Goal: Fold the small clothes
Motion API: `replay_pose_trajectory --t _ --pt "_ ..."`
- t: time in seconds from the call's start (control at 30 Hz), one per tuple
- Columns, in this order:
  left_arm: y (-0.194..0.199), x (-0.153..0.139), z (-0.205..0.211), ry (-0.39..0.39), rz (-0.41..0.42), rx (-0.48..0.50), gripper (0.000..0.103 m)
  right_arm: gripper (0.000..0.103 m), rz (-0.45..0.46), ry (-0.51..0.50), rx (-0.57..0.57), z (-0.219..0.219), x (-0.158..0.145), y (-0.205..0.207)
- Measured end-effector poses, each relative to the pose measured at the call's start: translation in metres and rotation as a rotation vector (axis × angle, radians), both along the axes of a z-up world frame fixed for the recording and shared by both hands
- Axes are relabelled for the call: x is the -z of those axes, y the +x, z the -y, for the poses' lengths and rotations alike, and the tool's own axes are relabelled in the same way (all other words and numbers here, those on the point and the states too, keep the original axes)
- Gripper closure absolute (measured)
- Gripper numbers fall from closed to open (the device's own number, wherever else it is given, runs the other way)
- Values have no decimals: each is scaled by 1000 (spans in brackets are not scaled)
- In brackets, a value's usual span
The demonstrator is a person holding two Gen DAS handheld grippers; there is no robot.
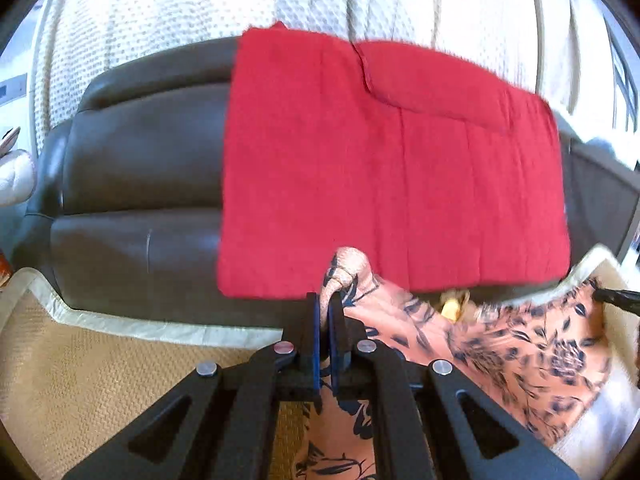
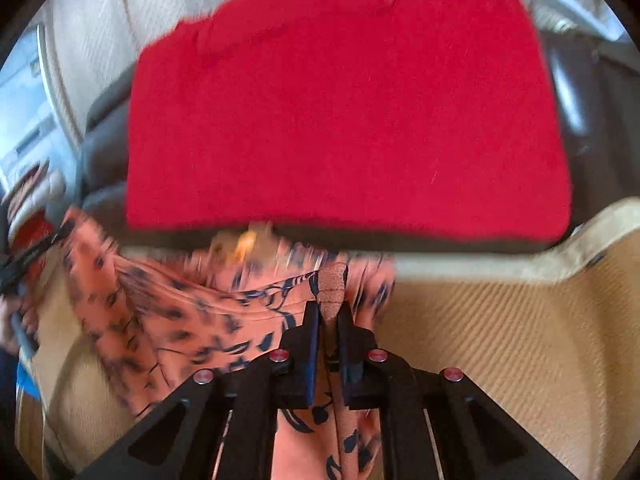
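Observation:
An orange garment with dark blue flower print point(image 1: 520, 352) hangs stretched between my two grippers, above the floor mat. My left gripper point(image 1: 327, 300) is shut on one bunched corner of it. My right gripper point(image 2: 329, 312) is shut on the other corner, and the cloth point(image 2: 168, 312) runs off to the left. The right gripper's tip shows at the right edge of the left wrist view point(image 1: 618, 297). A red cloth point(image 1: 384, 168) lies spread flat on a dark leather seat point(image 1: 132, 168) just ahead; it also shows in the right wrist view point(image 2: 340, 112).
A tan woven mat point(image 1: 100, 380) with a pale border covers the floor in front of the seat; it also shows in the right wrist view point(image 2: 520, 340). White dotted fabric point(image 1: 180, 12) hangs behind the seat. A small yellow object point(image 1: 452, 308) sits under the seat edge.

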State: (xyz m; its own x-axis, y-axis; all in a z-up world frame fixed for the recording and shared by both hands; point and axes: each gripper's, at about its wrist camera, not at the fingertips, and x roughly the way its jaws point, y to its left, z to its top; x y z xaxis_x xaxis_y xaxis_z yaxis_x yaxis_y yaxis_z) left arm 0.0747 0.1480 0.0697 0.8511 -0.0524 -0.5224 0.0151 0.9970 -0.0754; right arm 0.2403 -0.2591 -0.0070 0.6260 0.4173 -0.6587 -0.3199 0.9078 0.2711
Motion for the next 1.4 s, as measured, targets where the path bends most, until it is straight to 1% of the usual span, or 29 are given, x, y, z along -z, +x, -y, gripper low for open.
replay_pose_trajectory --t 0.07,0.1,0.13,0.17,0.23,0.27,0.3,0.33,0.37,0.4,0.43,0.47,0.5,0.57,0.63,0.67,0.73,0.8,0.87,0.9,0.93,0.97,1.0,1.07,1.17,1.2,1.3,1.33,1.4 --pt "18 5 -5 30 3 -35 99 94 13 39 51 9 -9 23" --pt "30 13 -9 19 -16 -47 99 94 18 44 78 11 -9 35" --pt "49 31 -12 -7 -72 -45 98 94 18 36 110 12 -3 52" --pt "73 55 -14 -21 -171 -48 98 93 -4 34 125 12 6 66" --pt "109 102 -15 0 -350 -65 77 89 -151 67 130 10 44 99" --pt "122 125 -15 21 -440 -55 63 89 -243 72 132 7 73 112" --pt "128 143 -16 50 -498 -77 63 89 -275 57 139 6 85 113" --pt "124 151 -19 71 -509 -101 63 88 -292 51 154 6 93 110" --pt "115 150 -23 60 -486 -100 62 83 -294 72 169 10 97 99" --pt "101 145 -28 41 -449 -98 55 63 -285 95 173 15 96 88" --pt "83 139 -33 26 -416 -102 50 29 -278 118 178 22 94 73" --pt "66 134 -37 11 -391 -112 38 18 -270 153 195 32 91 50" --pt "48 130 -41 -10 -374 -129 31 15 -265 181 208 40 89 30" --pt "12 129 -46 -99 -368 -137 29 15 -316 249 193 52 93 -10" --pt "-15 136 -42 -192 -384 -129 29 16 -389 395 229 62 105 -47" --pt "-22 141 -40 -229 -385 -141 29 16 -447 508 230 59 116 -69" --pt "-25 153 -30 -303 -408 -166 29 16 -495 621 257 50 130 -85" --pt "-20 165 -25 -366 -447 -217 29 17 -491 709 284 39 136 -86" --pt "-9 172 -16 -349 -414 -268 29 17 -479 754 376 31 137 -76" --pt "0 178 -11 -360 -427 -274 34 19 -480 756 391 27 136 -70" --pt "7 178 -9 -347 -432 -291 54 37 -475 728 426 22 136 -61" --pt "16 182 -7 -346 -475 -295 86 55 -483 712 453 19 138 -54" --pt "23 185 -9 -372 -510 -305 87 85 -523 695 465 15 144 -47" --pt "22 179 -8 -353 -507 -301 88 88 -550 675 469 13 147 -46" --pt "-18 149 3 -244 -413 -254 94 91 -460 580 406 16 113 -64" --pt "-32 145 6 -236 -401 -242 94 91 -439 558 392 20 104 -75" --pt "-80 157 5 -232 -423 -227 93 91 -399 426 322 29 89 -118" --pt "-95 167 1 -247 -441 -235 93 87 -408 420 305 30 93 -126" --pt "-118 178 -10 -243 -448 -285 90 86 -456 491 276 44 112 -157"
